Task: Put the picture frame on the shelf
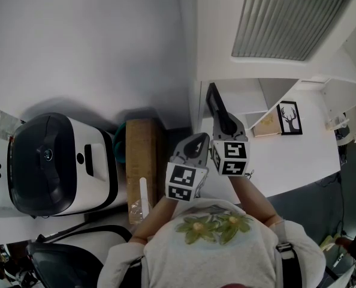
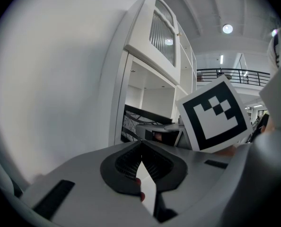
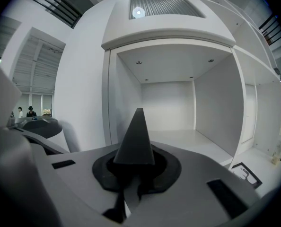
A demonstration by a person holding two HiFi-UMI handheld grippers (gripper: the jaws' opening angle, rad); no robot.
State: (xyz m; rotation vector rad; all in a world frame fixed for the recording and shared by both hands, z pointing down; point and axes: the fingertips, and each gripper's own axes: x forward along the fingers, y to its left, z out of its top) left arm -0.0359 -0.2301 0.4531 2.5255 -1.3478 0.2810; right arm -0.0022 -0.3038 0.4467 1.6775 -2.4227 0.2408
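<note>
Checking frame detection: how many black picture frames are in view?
2. One black frame is held in the right gripper, facing the shelf; the deer-print frame lies on the white counter. Others may be hidden.

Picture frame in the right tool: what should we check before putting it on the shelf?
1. Grip: right tool shut on the picture frame: ok.
2. Shelf opening straight ahead, nothing visible inside: ok.
3. Left tool shut, holding nothing, beside the right one: ok.
4. Deer picture sits off to the right, outside the opening: ok.
5. Which way the frame's front faces: cannot tell, only its edge shows.
</note>
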